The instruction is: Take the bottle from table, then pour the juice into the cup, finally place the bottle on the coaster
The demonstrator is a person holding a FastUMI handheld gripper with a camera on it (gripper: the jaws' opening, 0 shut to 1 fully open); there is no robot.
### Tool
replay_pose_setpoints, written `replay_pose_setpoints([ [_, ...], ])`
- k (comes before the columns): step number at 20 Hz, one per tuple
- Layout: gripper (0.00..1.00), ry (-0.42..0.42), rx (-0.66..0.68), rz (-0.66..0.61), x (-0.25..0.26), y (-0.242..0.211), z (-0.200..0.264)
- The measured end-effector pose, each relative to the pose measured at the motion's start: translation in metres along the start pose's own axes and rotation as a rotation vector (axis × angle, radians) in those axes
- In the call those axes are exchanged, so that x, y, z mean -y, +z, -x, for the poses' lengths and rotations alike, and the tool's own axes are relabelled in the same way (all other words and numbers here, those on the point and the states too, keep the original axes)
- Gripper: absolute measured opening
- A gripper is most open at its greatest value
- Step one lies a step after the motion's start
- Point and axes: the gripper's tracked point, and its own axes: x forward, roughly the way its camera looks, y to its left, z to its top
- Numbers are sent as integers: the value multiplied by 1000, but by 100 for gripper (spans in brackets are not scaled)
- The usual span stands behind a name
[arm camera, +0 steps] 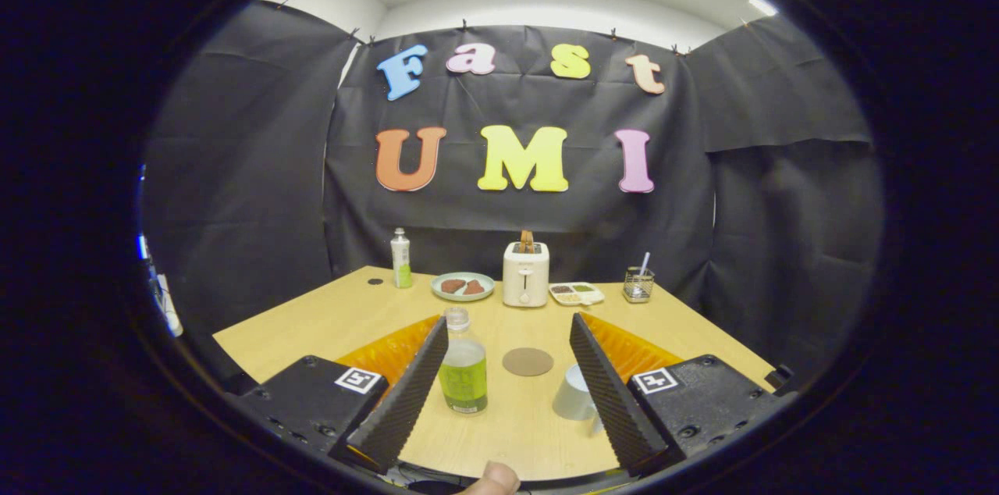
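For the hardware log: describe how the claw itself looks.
The claw has two long wedge-shaped fingers with finely ribbed inner faces. Each sits on a black block body with visible screws and a square black-and-white marker. Ridged orange panels run behind the fingers.

The gripper (507, 393) has its two ridged fingers (402, 401) spread wide apart, and they hold nothing. Both fingers point forward and lean out like a big V. A small fingertip (493, 481), probably the person's thumb, peeks up below them.
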Motion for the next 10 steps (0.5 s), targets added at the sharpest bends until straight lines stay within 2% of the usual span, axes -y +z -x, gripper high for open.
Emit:
replay_pose_setpoints([
  [6,100,20,-30,-39,-9,-13,-16],
  [10,100,34,-54,0,-25,-33,-35],
])
